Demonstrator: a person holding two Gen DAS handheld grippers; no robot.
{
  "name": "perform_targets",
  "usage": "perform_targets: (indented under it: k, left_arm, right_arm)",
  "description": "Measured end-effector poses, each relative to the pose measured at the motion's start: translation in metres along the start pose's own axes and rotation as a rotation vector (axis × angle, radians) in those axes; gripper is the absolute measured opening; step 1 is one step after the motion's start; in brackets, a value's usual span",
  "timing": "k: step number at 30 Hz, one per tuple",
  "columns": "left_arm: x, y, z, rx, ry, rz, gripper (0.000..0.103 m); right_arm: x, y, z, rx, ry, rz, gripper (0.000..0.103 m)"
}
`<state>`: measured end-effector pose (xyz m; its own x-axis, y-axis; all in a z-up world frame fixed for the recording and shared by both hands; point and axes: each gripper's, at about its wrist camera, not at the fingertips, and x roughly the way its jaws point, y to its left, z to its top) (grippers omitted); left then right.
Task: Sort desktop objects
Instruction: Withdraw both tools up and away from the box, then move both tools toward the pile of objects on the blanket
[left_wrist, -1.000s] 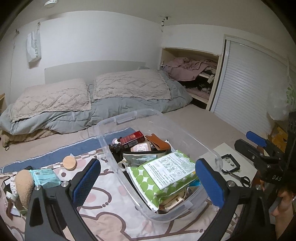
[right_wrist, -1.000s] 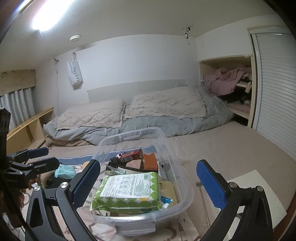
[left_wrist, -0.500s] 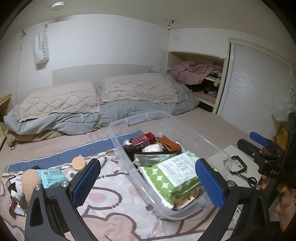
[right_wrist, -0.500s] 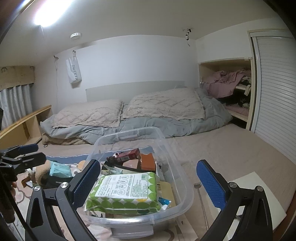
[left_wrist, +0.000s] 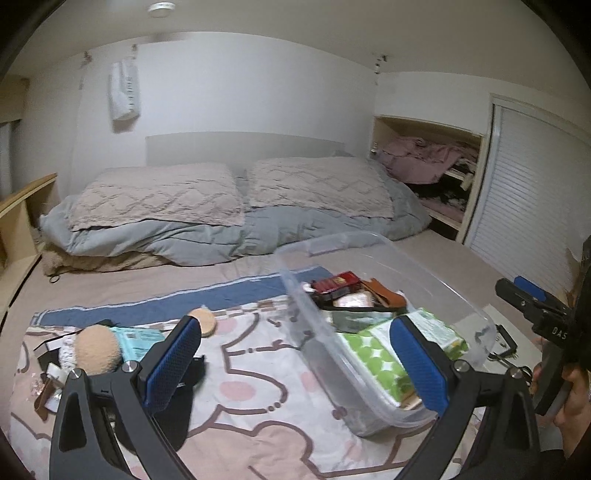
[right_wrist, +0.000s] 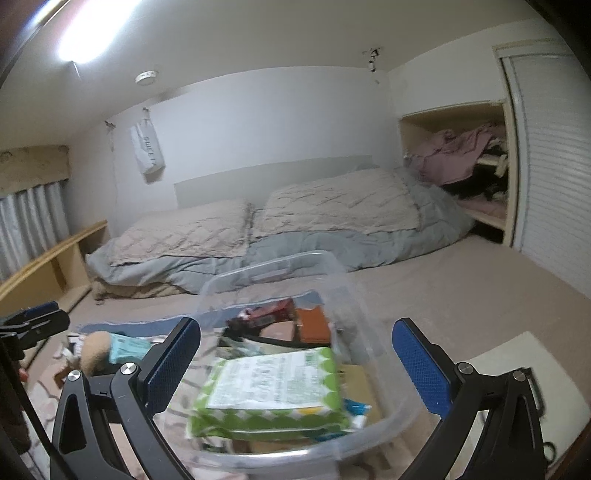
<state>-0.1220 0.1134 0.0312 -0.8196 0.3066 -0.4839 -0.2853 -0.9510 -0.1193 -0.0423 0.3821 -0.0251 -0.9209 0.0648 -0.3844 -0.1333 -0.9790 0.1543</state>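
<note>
Both handheld grippers stood wide open and empty over a patterned blanket (left_wrist: 258, 384) spread across a bed, each with a clear plastic bin (left_wrist: 476, 314) in front of it. The left gripper (left_wrist: 295, 365) hovered over bare blanket just left of the bin, its right pad (left_wrist: 415, 365) overlapping the bin's near corner in view; whether it touched could not be told. The right gripper (right_wrist: 295, 365) faced the bin (right_wrist: 343, 280) head-on, its pads spread to either side of the bin's near end.

Inside the bin, a green-and-white wipes pack (right_wrist: 269, 391) lay flat on top at the near end, with a red box (left_wrist: 336, 282) and a brown leather pouch (left_wrist: 384, 293) toward the far end. The bin's long axis ran away from the grippers toward the pillows, and the pack's long side lay roughly across it.

Left of the bin, still unsorted, lay a round tan puff (left_wrist: 98, 349), a teal packet (left_wrist: 142, 338) beside it and a small tan disc (left_wrist: 203, 321) nearer the bin.

The puff looked soft and light, likely to squash under a pinch, so a gentle grasp across its middle would suit. The packet appeared thin and slippery, best taken by an edge. The disc looked stiff and flat, calling for a grip across its rim.
</note>
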Motion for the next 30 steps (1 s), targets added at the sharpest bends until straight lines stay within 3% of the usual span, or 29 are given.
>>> perform_targets:
  k: [5,11,18,30]
  left_arm:
    - [-0.01,0.024,-0.004,-0.017,-0.01,0.06,0.103]
    - [-0.027,0.058,-0.011,-0.048,-0.028,0.124,0.103]
    - [-0.051,0.097,-0.021,-0.08,-0.053,0.198,0.103]
    - [-0.106,0.158,-0.047,-0.128,-0.076,0.326,0.103]
  right_arm:
    - [0.004,0.02,0.002,-0.004,0.002,0.019,0.103]
    - [0.008,0.046,0.005,0.025,0.01,0.149,0.103]
    - [0.011,0.093,0.002,-0.044,0.019,0.225,0.103]
    - [0.0,0.173,0.005,-0.104,0.026,0.443,0.103]
